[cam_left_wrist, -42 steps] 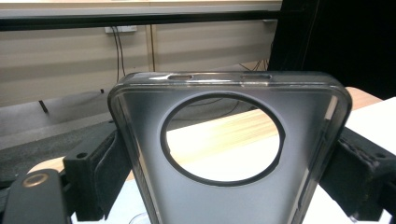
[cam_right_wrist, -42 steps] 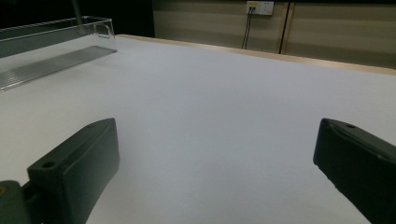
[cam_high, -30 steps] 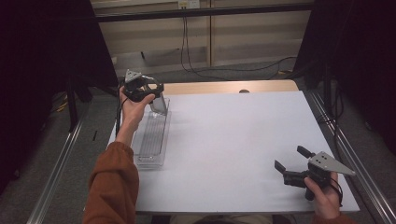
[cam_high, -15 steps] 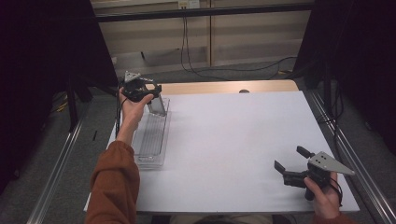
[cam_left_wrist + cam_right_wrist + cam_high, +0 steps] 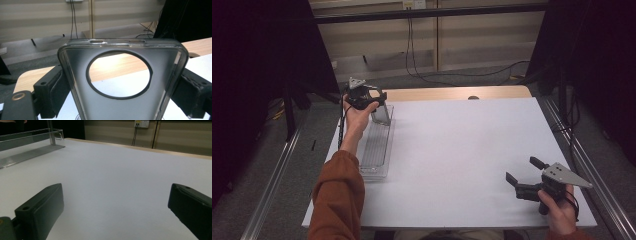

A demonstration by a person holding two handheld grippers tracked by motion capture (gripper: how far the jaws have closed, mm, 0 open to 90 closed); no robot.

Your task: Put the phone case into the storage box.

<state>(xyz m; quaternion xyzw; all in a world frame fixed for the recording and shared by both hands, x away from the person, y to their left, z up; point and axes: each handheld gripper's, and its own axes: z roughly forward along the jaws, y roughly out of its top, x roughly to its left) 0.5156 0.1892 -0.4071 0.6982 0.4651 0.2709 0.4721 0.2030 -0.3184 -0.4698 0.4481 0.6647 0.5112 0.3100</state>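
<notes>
No brand, label or writing can be read on anything here. In the left gripper view the left gripper [image 5: 120, 100] has its black jaws closed on the sides of a smoky translucent phone case [image 5: 120, 100] with a large round camera cut-out, which takes up the centre of the frame. In the high view that gripper [image 5: 371, 100] sits upper left of centre, holding the case [image 5: 382, 114] upright over the far end of a clear plastic tray [image 5: 374, 150] on the left side of the white table [image 5: 462, 150]. The right gripper [image 5: 526, 176], at the lower right of the high view, has its jaws spread wide and holds nothing, low over bare tabletop. A pale wood edge runs along the table's far side; beyond it are beige wall panels with hanging black cables, a wall socket [image 5: 141, 123] and a grey floor
</notes>
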